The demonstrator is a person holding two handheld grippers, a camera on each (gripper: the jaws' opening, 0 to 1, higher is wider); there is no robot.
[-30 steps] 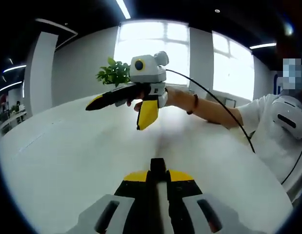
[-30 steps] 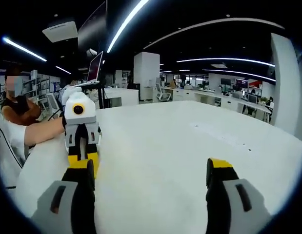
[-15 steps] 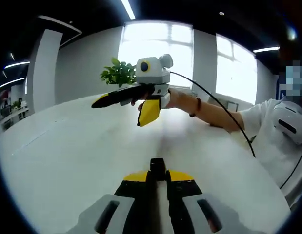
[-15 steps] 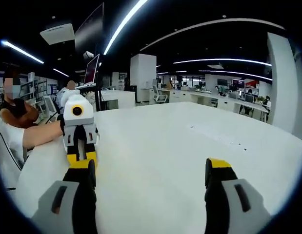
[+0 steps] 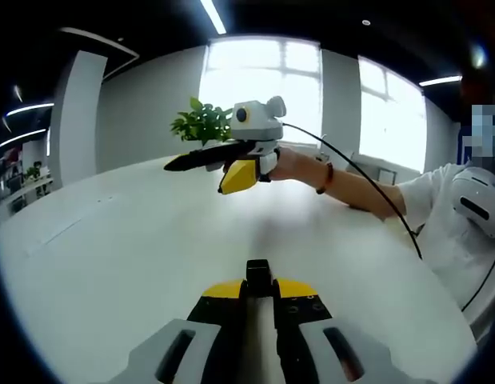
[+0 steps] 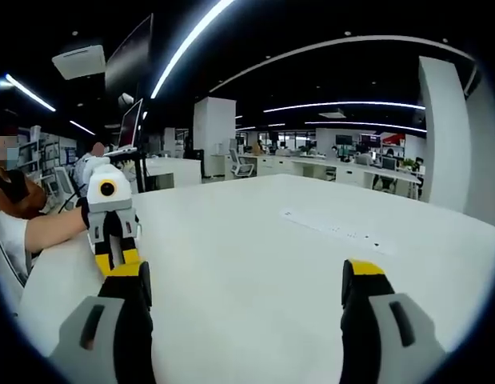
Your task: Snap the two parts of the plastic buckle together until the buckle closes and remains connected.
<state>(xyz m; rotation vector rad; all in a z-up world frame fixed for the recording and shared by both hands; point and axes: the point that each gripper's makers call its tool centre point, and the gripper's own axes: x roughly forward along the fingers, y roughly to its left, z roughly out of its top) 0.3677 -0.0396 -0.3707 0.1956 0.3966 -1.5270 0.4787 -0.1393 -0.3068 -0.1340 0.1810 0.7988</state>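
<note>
A small black piece, probably a buckle part (image 5: 258, 273), is pinched between the left gripper's (image 5: 259, 292) nearly closed jaws above the white surface (image 5: 111, 264). The right gripper (image 6: 243, 280) is held with jaws wide and empty. The plastic is judged light, stiff and slippery, best gripped by its flat body.

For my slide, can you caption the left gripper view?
Shut left gripper above a white table, facing the open right gripper held before a green plant.

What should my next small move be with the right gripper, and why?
Probably tip the right gripper down toward the white table to search for the mating buckle half. Its jaws stand open and empty above the table, while the left gripper is shut on a small black piece, possibly one half; I cannot tell.
</note>
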